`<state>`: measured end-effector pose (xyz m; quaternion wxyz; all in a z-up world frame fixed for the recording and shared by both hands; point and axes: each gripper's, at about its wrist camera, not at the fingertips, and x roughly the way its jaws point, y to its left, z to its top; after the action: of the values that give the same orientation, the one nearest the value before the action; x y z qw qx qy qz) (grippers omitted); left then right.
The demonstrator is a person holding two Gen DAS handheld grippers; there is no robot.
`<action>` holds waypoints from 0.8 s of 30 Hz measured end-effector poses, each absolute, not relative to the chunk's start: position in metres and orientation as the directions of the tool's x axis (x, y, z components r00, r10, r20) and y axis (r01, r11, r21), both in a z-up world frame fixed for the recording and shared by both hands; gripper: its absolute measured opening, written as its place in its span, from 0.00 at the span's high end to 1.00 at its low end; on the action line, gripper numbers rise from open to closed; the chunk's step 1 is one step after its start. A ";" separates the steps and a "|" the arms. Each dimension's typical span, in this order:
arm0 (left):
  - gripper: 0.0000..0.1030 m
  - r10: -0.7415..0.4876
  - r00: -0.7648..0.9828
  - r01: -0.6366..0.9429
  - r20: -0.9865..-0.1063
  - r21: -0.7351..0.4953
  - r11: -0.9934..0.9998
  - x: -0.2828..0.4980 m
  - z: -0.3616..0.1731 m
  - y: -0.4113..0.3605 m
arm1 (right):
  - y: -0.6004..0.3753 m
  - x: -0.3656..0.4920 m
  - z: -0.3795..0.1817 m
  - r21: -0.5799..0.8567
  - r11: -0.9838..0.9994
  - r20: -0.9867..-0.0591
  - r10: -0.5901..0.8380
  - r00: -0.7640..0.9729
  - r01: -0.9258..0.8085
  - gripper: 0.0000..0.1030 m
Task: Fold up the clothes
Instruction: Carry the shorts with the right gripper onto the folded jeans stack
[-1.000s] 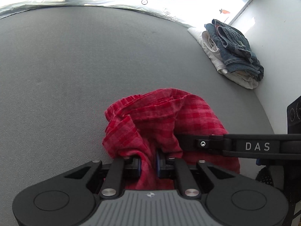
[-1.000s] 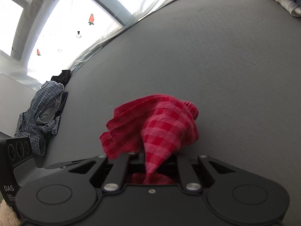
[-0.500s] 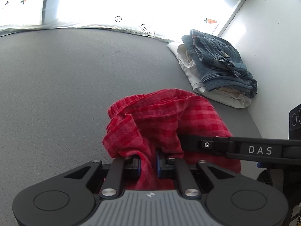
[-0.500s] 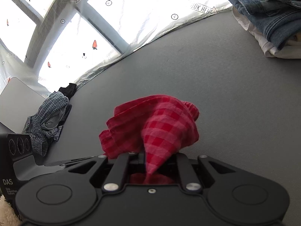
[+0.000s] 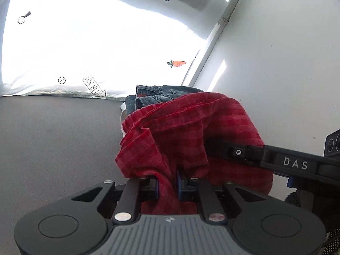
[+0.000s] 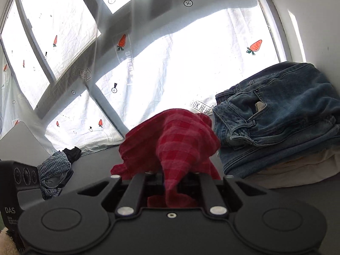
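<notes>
Both the left gripper (image 5: 167, 183) and right gripper (image 6: 170, 180) clench a bunched red checked cotton garment (image 5: 191, 136), near the folded blue denim jeans stack (image 6: 276, 119) far right. Likely stacking next; a crumpled checked shirt heap (image 6: 53, 170) far left awaits.

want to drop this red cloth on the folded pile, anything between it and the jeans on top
Nothing visible. Both tongs, left and right, are shut on the bunched red cloth, held just in front of the jeans that top the pile. The only thing beside it is the bare grey table. The cloth hides the pile's near edge.
</notes>
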<state>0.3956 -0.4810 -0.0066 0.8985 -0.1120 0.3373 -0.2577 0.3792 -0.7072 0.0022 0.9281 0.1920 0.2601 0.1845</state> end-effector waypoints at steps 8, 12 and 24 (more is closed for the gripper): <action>0.83 -0.548 0.691 0.453 -0.472 -0.309 0.837 0.462 0.023 -0.546 | -0.786 0.437 0.036 0.383 0.902 -0.343 0.340 0.876 -0.200 0.89; 0.83 -0.565 0.697 0.475 -0.441 -0.307 0.825 0.488 0.025 -0.573 | -0.817 0.468 0.037 0.346 0.919 -0.337 0.307 0.890 -0.186 0.89; 0.81 -0.443 0.712 0.399 -0.545 -0.205 0.894 0.576 -0.007 -0.615 | -0.849 0.545 -0.007 0.235 0.961 -0.417 0.237 0.877 -0.148 0.84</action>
<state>0.5757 -0.6151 -0.0075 0.9245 -0.0360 0.3036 -0.2278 0.5450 -0.8491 -0.0067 0.9638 0.0981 0.2268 0.1001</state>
